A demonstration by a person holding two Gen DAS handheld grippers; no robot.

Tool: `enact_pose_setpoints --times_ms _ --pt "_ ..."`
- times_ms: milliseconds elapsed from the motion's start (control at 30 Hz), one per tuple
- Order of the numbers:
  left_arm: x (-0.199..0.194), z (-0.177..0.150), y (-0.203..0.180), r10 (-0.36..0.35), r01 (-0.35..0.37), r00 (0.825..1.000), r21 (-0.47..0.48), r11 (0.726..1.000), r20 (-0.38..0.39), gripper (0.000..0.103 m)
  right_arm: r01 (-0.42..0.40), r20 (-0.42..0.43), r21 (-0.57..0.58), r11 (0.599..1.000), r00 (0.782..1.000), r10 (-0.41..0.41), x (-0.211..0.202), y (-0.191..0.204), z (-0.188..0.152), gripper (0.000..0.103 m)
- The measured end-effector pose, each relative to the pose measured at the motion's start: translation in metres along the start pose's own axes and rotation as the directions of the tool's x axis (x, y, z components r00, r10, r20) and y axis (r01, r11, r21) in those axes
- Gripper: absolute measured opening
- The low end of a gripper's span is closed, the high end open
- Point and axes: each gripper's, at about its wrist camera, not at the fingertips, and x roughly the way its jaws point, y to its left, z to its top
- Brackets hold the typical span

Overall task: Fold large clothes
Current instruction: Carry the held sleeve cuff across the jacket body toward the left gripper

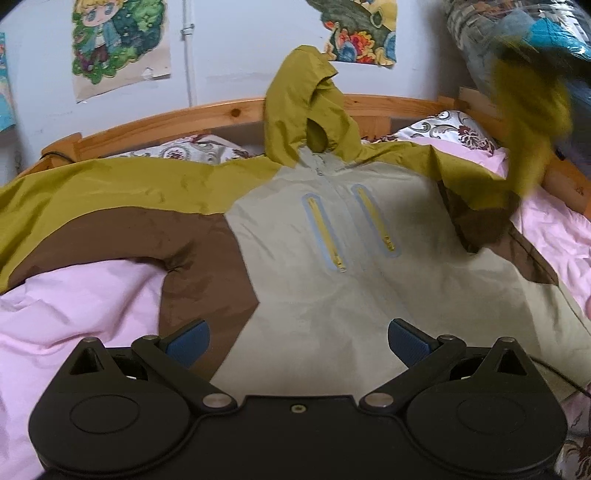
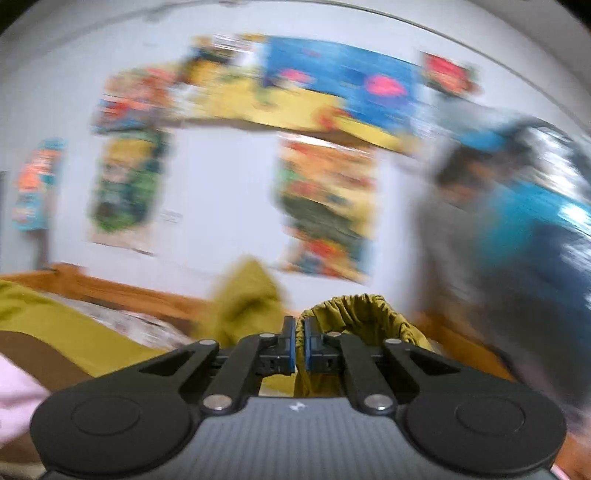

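Note:
A large hooded jacket [image 1: 332, 229], beige, brown and olive, lies face up on the bed with its hood [image 1: 306, 107] against the headboard. Its left sleeve [image 1: 92, 195] stretches out to the left. My left gripper [image 1: 297, 341] is open and empty just above the jacket's lower hem. My right gripper [image 2: 299, 347] is shut on the olive elastic cuff [image 2: 362, 310] of the right sleeve. That sleeve shows lifted and blurred at the right in the left wrist view [image 1: 528, 122]. The right wrist view is motion-blurred.
A pink sheet [image 1: 74, 302] covers the bed. A wooden headboard [image 1: 207, 114] runs along the far side, with patterned pillows [image 1: 450, 129] against it. Posters [image 1: 118, 44] hang on the white wall. A bag of packed clothes [image 1: 517, 33] sits at the upper right.

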Motion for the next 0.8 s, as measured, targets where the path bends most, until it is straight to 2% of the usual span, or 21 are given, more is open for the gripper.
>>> enact_pose_setpoints --times_ms 67,133,167,233,267,300,333,400,467,533,567,633,700,733,800 --pt "-0.002 -0.005 0.004 0.006 -0.006 1.000 0.002 1.000 -0.006 0.102 -0.111 0.002 -0.082 0.990 0.994 0.112 0.019 0.041 0.011 0.006" --pt "-0.003 -0.011 0.006 0.006 -0.006 1.000 0.009 1.000 -0.016 0.102 -0.226 -0.040 -0.144 0.963 0.974 0.222 0.038 0.077 0.015 0.006" --pt "-0.004 -0.014 0.008 0.007 -0.007 1.000 0.013 1.000 -0.019 0.102 -0.277 -0.076 -0.158 0.948 0.960 0.269 0.048 0.091 0.013 0.006" --pt "-0.006 -0.021 0.010 0.012 -0.011 1.000 0.024 1.000 -0.026 0.102 -0.387 -0.145 -0.169 0.906 0.919 0.366 0.063 0.115 0.007 0.008" --pt "-0.006 -0.023 0.011 0.012 -0.011 0.999 0.031 0.999 -0.031 0.102 -0.434 -0.168 -0.174 0.884 0.898 0.408 0.067 0.125 0.002 0.013" --pt "-0.006 -0.026 0.012 0.012 -0.010 0.999 0.039 0.999 -0.035 0.102 -0.464 -0.184 -0.183 0.867 0.882 0.433 0.068 0.131 -0.004 0.023" --pt "-0.006 -0.028 0.014 0.012 -0.011 0.999 0.047 0.999 -0.038 0.102 -0.487 -0.191 -0.195 0.851 0.870 0.454 0.065 0.137 -0.010 0.048" --pt "-0.006 -0.031 0.017 0.016 -0.013 0.999 0.060 0.998 -0.039 0.102 -0.524 -0.192 -0.205 0.826 0.849 0.491 0.058 0.139 -0.020 0.072" --pt "-0.004 -0.032 0.020 0.014 -0.012 0.999 0.071 0.997 -0.031 0.102 -0.539 -0.205 -0.181 0.823 0.839 0.505 0.047 0.133 -0.030 0.076" --pt "-0.001 -0.031 0.023 0.006 -0.005 1.000 0.069 0.998 -0.019 0.102 -0.515 -0.216 -0.165 0.841 0.851 0.479 0.046 0.111 -0.039 0.085" --pt "0.001 -0.029 0.025 -0.001 0.002 1.000 0.067 0.998 -0.013 0.102 -0.479 -0.212 -0.162 0.863 0.871 0.444 0.046 0.096 -0.043 0.090" --pt "0.008 -0.024 0.030 -0.012 0.012 1.000 0.068 0.998 0.002 0.102 -0.391 -0.207 -0.147 0.909 0.910 0.358 0.053 0.060 -0.049 0.092" --pt "0.018 -0.016 0.034 -0.015 0.014 1.000 0.081 0.997 0.020 0.102 -0.265 -0.240 -0.113 0.958 0.943 0.233 0.068 0.020 -0.058 0.092" --pt "0.025 -0.011 0.035 -0.014 0.011 0.999 0.088 0.996 0.029 0.102 -0.190 -0.266 -0.082 0.978 0.950 0.162 0.078 -0.001 -0.061 0.092" --pt "0.041 0.000 0.039 -0.017 0.013 0.999 0.089 0.996 0.049 0.102 -0.037 -0.324 0.012 0.999 0.945 0.039 0.101 -0.044 -0.065 0.092"
